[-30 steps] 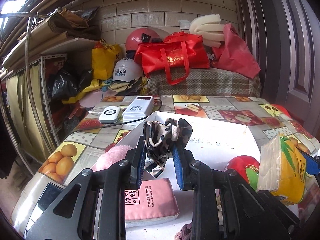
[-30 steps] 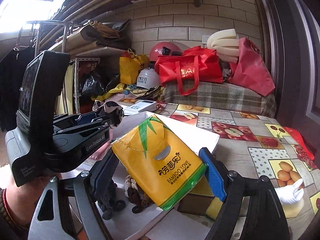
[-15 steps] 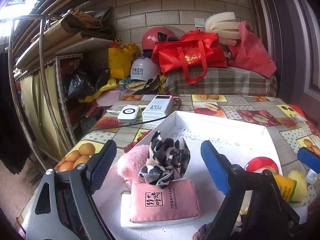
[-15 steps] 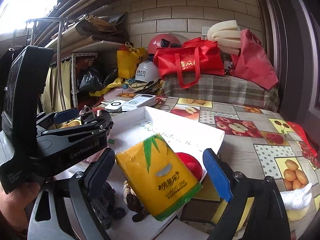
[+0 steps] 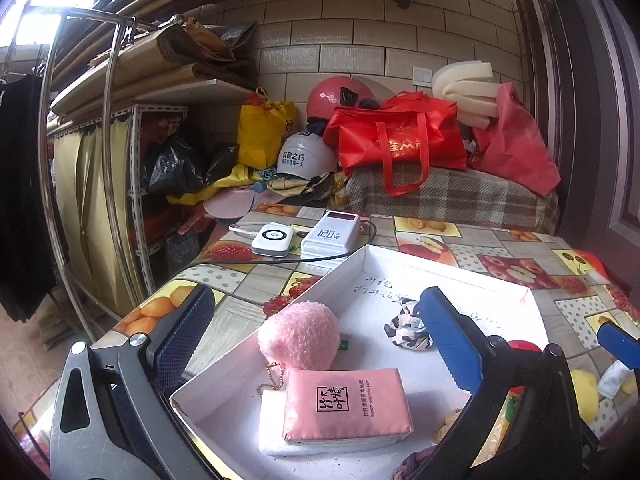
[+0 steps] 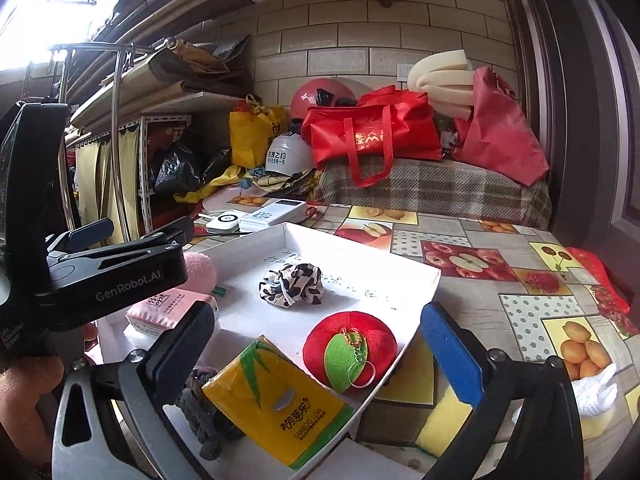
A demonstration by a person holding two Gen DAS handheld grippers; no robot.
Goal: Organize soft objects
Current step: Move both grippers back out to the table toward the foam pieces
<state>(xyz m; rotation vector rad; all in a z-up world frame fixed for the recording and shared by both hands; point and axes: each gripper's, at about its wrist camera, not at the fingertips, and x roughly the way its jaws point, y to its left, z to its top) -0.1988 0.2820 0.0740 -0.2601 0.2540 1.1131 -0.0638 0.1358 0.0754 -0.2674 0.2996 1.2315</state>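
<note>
— Two grippers, both yours: what do they hold?

— Nothing. My left gripper gapes wide above the white tray, and my right gripper is spread just as wide, empty.

— Where are the soft things?

— All in the tray: spotted scrunchie mid-floor, pink pompom touching the pink tissue pack, red plush apple beside the yellow tissue pack.

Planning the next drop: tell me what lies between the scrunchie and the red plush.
Bare white tray floor, seen in the right wrist view, between scrunchie and red plush.
</note>
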